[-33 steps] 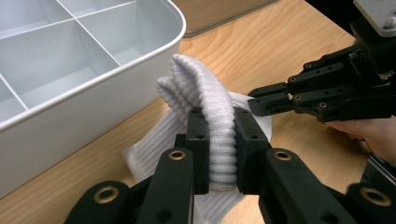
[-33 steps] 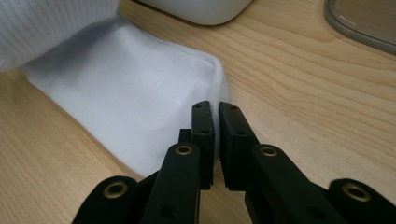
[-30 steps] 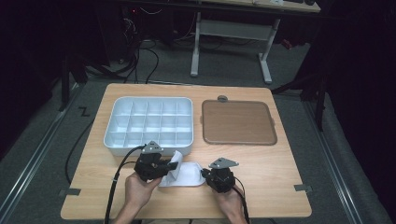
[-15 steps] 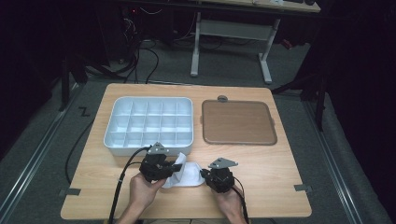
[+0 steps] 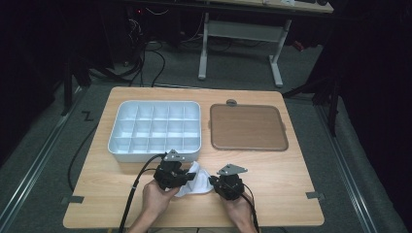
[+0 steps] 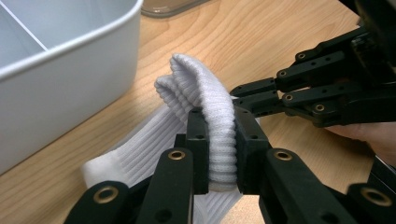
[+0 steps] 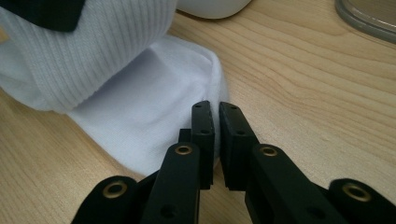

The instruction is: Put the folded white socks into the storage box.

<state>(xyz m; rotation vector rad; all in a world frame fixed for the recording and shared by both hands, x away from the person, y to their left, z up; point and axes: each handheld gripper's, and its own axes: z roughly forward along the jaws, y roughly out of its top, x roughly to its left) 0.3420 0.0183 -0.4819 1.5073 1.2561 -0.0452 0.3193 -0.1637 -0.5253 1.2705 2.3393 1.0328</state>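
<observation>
White ribbed sock [image 6: 219, 135] cuff sits folded and pinched between my left gripper [image 6: 219, 154] jaws; my right gripper [image 7: 215, 140] jaws pinch its flat toe edge against the desk [image 7: 303, 93]. To fold cleanly, I should keep both grips firm and carry the cuff over evenly.

High view looked forward and down from above; both gripper views sat close — sharing the white sock [image 6: 205, 116].
</observation>
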